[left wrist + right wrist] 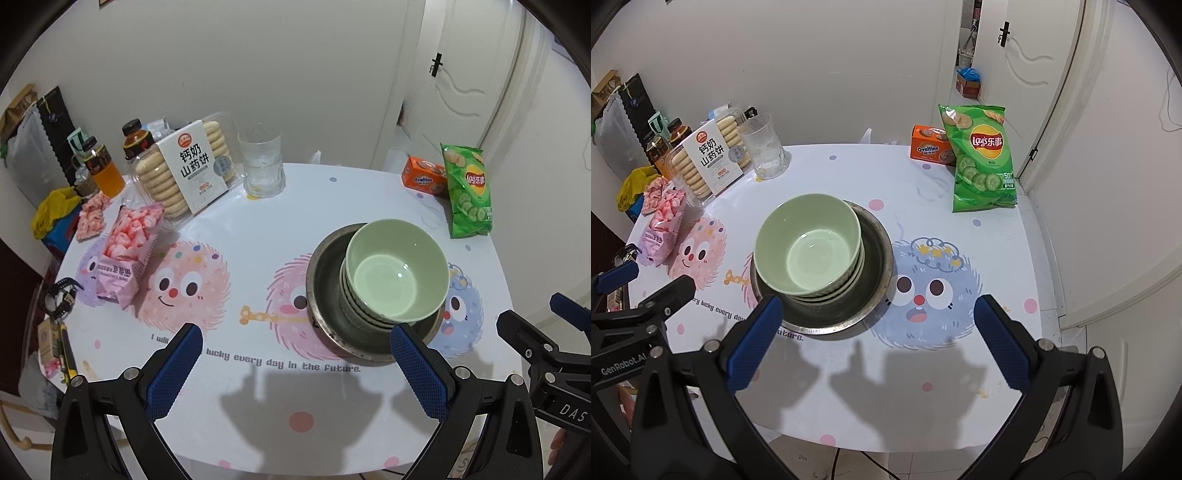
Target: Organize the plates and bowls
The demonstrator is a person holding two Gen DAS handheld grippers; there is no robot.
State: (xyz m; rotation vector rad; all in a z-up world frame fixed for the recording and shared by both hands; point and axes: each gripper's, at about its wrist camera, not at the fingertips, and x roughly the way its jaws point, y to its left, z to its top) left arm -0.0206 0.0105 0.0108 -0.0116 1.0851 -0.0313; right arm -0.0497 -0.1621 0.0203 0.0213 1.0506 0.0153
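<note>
— Where are the bowls?

— Stacked, pale green, nested one inside another (397,271), sitting inside a dull metal plate (325,280) on the bench (258,229). Top bowl empty and glossy. Stack pushed off-centre in the plate, toward the side facing the chip bag in the left view. Same stack (809,245) and plate (877,258) seen from the right wrist, roughly mid-bench.

— And the grippers?

— Left gripper (295,350): fingers spread wide apart, nothing between them, hovering over the near edge of the bench; one blue fingertip (402,338) overlapping the plate's near rim in the picture (contact not clear). Right gripper (877,308): fingers likewise wide apart and empty, one blue pad (768,310) lining up with the plate's near-left rim, the other over the blue cartoon face. Both low, close to the near edge, shadows cast on the cloth.

— Anything else on the bench?

— Green Lay's chip bag (467,192) at the far right, orange Ovaltine box (423,179) just beside it. Clear ribbed glass (262,164) at the far middle. Tray of round biscuits with a white label (184,168) to its left, touching or nearly so. Pink strawberry-ring snack bag (125,254) lying open near the left edge. Bottle of orange drink (105,170) and a dark-capped bottle (136,138) behind the biscuits. White door (1030,92) beyond the far-right corner.
</note>
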